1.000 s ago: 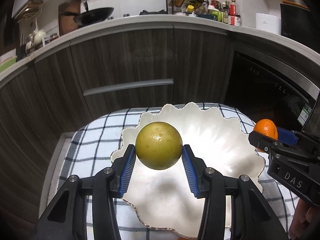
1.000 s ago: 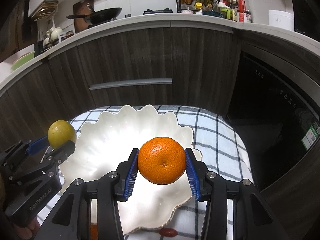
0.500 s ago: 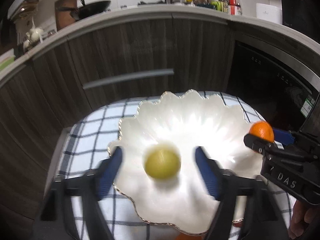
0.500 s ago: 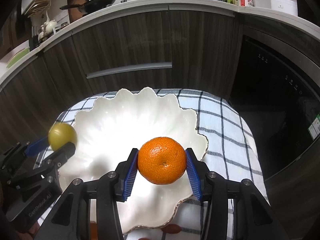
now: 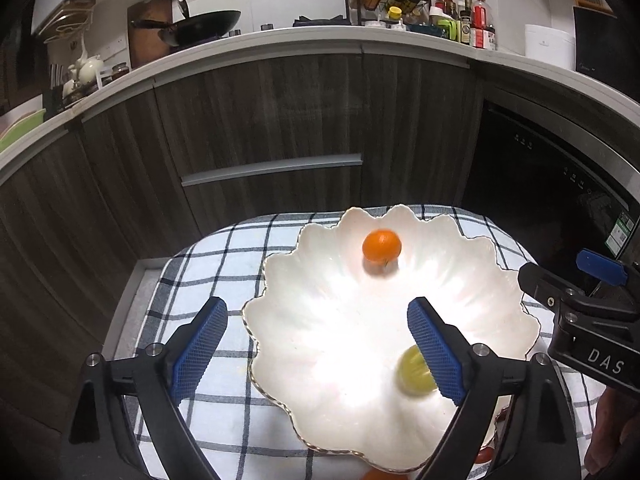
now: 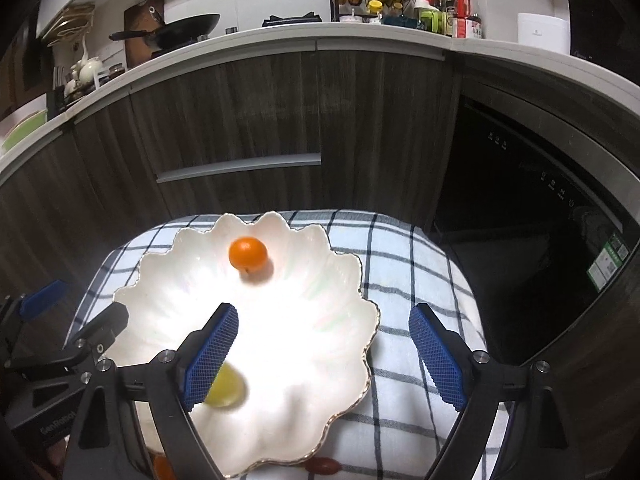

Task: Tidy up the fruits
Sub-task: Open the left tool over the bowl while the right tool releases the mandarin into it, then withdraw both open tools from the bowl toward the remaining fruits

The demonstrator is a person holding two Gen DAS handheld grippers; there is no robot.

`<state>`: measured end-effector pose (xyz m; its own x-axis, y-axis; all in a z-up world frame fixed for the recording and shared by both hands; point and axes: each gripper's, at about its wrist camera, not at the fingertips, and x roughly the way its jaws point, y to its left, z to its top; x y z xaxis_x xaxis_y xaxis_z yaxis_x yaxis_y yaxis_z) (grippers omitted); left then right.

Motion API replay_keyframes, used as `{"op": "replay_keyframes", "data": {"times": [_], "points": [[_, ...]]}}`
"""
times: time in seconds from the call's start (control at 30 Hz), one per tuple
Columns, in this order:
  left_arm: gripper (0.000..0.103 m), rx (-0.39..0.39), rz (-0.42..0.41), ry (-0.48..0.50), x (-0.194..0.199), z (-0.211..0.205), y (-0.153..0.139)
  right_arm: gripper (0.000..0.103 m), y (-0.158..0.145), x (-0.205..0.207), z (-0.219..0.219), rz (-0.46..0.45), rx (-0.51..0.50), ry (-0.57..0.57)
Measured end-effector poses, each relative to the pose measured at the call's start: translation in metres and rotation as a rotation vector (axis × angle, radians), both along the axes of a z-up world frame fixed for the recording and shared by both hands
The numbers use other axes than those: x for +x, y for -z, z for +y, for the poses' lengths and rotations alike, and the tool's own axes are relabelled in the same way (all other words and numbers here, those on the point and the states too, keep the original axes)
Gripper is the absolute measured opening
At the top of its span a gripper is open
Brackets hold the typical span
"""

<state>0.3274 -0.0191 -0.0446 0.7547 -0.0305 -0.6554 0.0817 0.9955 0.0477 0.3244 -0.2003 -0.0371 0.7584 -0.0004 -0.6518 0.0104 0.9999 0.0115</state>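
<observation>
Both fruits lie loose in the scalloped white bowl [image 5: 512,280] as I hold the two grippers over it, each with its blue pads spread wide and gripping nothing. My left gripper [image 5: 316,344] hangs above the bowl's near rim; the yellow-green citrus [image 5: 414,372] sits low in the dish just beside the inner face of its right finger, blurred, so I judge it is rolling rather than settled. The mandarin [image 5: 381,245] rests well ahead of those fingers, toward the far side of the bowl, with a small shadow beneath it. From my right gripper [image 6: 324,350] the same mandarin [image 6: 248,254] lies ahead and to the left, and the yellow-green fruit [image 6: 226,390] shows half hidden behind its left pad. That gripper sits partly past the bowl's right edge, over the blue-checked cloth [image 6: 400,248] the dish stands on. The wide spread of both jaws suits a release over a curved dish, whose slope should gather round fruit toward the middle. Small bits of orange and red fruit peek from under the bowl's near rim, too little visible to name; I take them as work perhaps left to do.
</observation>
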Motion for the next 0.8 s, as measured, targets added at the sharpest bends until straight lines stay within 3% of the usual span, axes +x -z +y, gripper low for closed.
{"op": "replay_keyframes", "data": {"times": [0.8], "points": [[0.092, 0.017, -0.041, -0.013, -0.05, 0.004, -0.025, 0.088, -0.023, -0.045, -0.009, -0.049, -0.017, 0.03]]}}
